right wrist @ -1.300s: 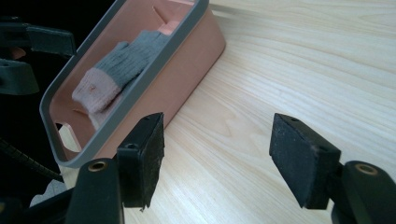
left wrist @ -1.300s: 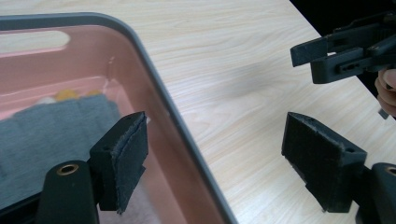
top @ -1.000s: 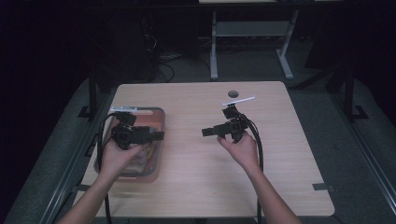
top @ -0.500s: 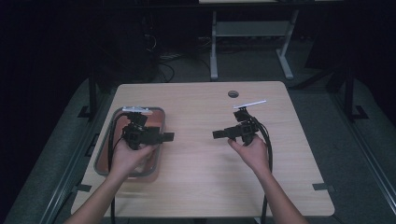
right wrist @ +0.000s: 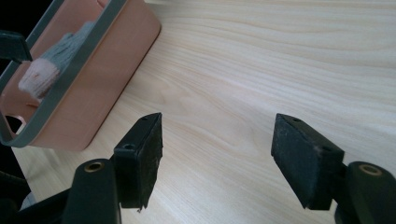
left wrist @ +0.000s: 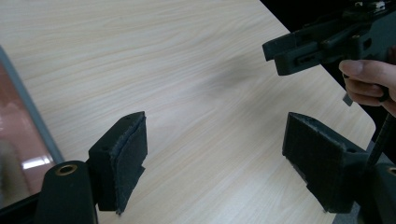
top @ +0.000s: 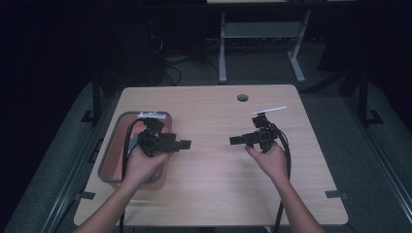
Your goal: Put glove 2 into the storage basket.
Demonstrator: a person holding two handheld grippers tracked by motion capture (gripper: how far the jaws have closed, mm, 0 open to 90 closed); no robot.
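A pink bin with a grey rim (top: 112,145) sits at the table's left side. In the right gripper view, the bin (right wrist: 100,70) holds a pale knitted cloth item (right wrist: 49,60). My left gripper (top: 184,144) hovers at the bin's right edge and points right, open, with nothing between its jaws (left wrist: 215,121). My right gripper (top: 235,141) points left toward it over the middle of the table, open and holding nothing (right wrist: 217,121). The two tips face each other with a gap of bare wood between them. The right gripper (left wrist: 317,44) shows in the left gripper view, with fingers around it.
The wooden table (top: 214,194) has a round cable hole (top: 242,97) near its far edge. A white desk frame (top: 262,34) stands on the dark floor beyond. Cables trail from both grippers back along the forearms.
Both grippers have shifted to the right. The left one has come out from over the bin toward the table's middle, and the right one has drawn back to the right.
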